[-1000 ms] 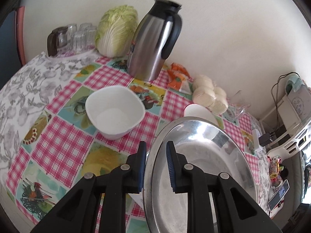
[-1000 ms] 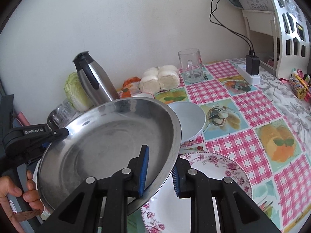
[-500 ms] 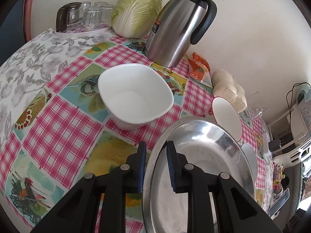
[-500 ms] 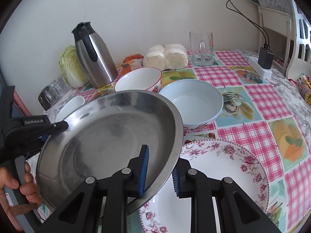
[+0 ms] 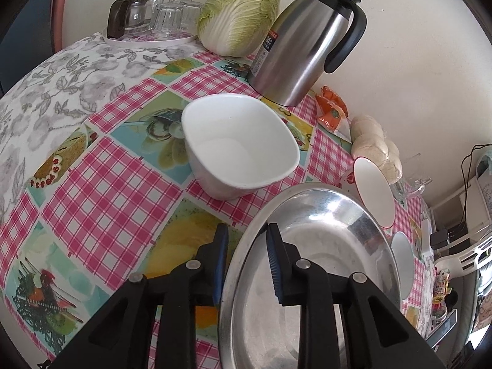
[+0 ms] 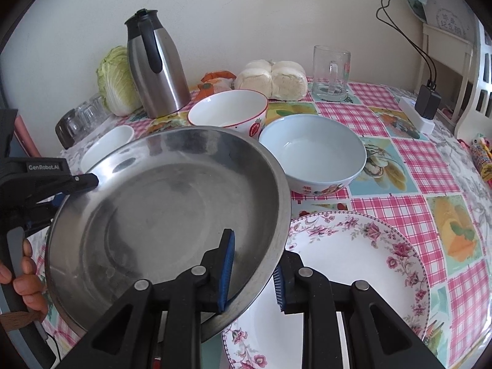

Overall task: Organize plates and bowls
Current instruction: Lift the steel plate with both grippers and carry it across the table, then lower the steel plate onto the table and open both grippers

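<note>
Both grippers hold a large steel plate (image 6: 172, 212) by opposite rims, above the table. My left gripper (image 5: 246, 261) is shut on its left rim; the plate (image 5: 323, 264) fills the lower right of that view. My right gripper (image 6: 253, 273) is shut on its right rim. A white square bowl (image 5: 240, 147) sits ahead of the left gripper. A red-rimmed bowl (image 6: 229, 112), a pale blue bowl (image 6: 313, 150) and a floral plate (image 6: 353, 276) sit on the right.
A steel thermos jug (image 5: 304, 40), a cabbage (image 5: 240, 12), a tray of glasses (image 5: 153, 18), buns (image 6: 272, 78) and a glass mug (image 6: 330, 72) stand along the wall. A power strip with a charger (image 6: 426, 104) lies at the far right.
The steel plate, held by both grippers, has come down closer to the table. The white square bowl and the other bowls now look nearer.
</note>
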`<state>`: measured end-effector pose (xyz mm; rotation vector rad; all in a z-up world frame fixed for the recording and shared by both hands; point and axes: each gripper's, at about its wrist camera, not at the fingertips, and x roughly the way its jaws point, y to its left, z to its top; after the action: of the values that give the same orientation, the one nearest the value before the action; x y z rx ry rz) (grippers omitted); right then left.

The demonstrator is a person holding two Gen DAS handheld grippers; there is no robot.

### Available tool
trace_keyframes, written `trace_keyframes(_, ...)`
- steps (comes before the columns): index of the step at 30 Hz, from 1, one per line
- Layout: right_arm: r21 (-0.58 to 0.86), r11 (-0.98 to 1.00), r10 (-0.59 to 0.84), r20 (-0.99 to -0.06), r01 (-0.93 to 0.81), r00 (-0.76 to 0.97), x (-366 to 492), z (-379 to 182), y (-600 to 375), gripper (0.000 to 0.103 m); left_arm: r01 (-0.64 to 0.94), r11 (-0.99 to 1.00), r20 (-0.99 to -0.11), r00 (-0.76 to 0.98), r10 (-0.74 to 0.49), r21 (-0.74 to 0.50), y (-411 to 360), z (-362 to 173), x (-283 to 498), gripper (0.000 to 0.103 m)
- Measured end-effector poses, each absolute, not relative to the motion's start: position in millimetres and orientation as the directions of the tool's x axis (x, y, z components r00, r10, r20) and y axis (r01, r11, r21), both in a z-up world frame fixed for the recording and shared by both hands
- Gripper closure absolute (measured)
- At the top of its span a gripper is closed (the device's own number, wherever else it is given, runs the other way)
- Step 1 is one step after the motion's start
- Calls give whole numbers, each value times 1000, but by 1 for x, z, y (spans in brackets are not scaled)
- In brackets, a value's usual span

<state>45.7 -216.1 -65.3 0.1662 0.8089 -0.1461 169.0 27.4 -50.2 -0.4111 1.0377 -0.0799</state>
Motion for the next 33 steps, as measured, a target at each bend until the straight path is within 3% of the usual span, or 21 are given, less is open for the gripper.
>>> trace_keyframes(23,66,976,-81,-772,206,631,50,-74,-216,76,-117,952,-875,438,-205,-281,20,-64,175,70)
trace_keyframes(24,72,975,-78,-774,210,629,50,-74,-217,75,-113,956,-881,429,-199,-271,19,-63,175,68)
trace_keyframes(26,93,972,-65,-771,214,633,48,-71,-219,65,-107,962,-891,415,-185,-250,19,-60,173,59)
trace_keyframes(28,104,971,-63,-761,217,646,44,-66,-220,52,-98,966,-892,414,-180,-240,19,-56,170,56)
trace_keyframes(33,117,970,-57,-741,213,669,36,-58,-220,37,-90,977,-897,419,-140,-194,17,-43,161,35)
